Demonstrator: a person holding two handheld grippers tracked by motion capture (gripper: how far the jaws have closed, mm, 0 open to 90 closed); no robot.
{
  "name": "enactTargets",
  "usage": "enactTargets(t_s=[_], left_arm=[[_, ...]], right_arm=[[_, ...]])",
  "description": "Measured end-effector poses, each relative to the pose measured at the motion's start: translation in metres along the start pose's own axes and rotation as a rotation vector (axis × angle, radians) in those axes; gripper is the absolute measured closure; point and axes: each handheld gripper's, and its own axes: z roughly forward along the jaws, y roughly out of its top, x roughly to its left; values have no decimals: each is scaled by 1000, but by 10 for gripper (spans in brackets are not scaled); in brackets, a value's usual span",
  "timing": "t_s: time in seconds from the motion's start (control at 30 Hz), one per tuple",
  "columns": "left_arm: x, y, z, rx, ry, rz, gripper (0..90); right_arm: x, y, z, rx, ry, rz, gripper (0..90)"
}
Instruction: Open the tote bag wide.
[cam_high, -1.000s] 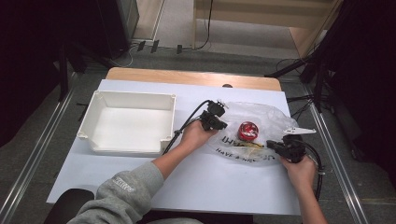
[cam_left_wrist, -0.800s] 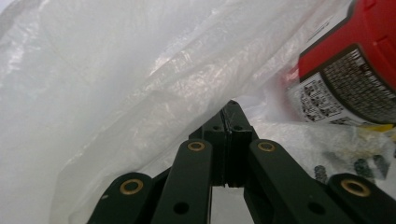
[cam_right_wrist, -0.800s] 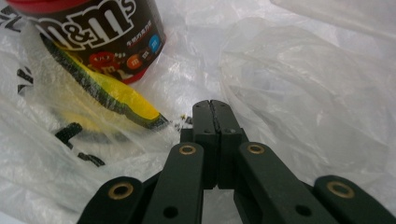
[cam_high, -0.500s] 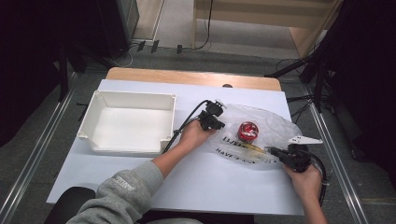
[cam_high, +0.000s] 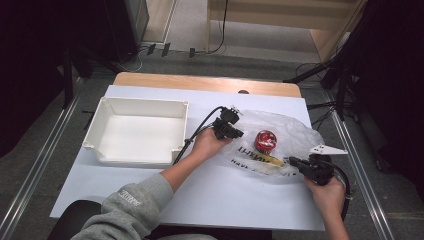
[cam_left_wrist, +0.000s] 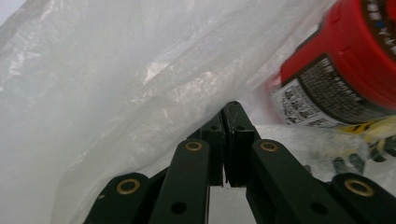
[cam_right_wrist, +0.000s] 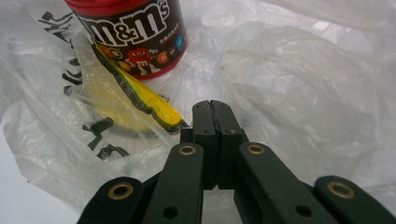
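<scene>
White worktop (cam_high: 200, 200) carries a clear plastic bag (cam_high: 290, 131) pinched from both ends by the closed left hand-held gripper (cam_high: 235, 132) and closed right hand-held gripper (cam_high: 295, 161), with the red-lidded candy jar (cam_high: 265, 140) inside, between them and nearer the left.

Evenly lit from overhead on the white table (cam_high: 240, 200), dark and murky all around it. Soft glare patches on the plastic bag (cam_left_wrist: 116, 84). Motion blur on the red-lidded can (cam_left_wrist: 345, 70) up close. Sharp on the black jaws.

Grey sweatshirt sleeve (cam_high: 131, 204) with small chest print. Black two-jaw grippers: left gripper (cam_high: 237, 133), right gripper (cam_high: 294, 161). Brass pivot pins, black trailing cables, grey three-cornered plate (cam_high: 327, 149) on right.
</scene>
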Motion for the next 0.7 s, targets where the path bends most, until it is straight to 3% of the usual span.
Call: enactTargets(t_s=[0.13, 0.43, 0.6, 0.7], left_arm=[[-1, 0, -4, -13, -36, -6, 859], [-10, 4, -22, -57, -87, 35, 801], [-11, 4, -32, -77, -114, 89, 747], [-12, 3, -37, -88, -128, 109, 704]], right_arm=[[2, 4, -4, -22, 8, 12, 900], [16, 16, -13, -64, 15, -11, 868], [25, 22, -21, -83, 17, -21, 802], [30, 23, -24, -89, 42, -12, 742]])
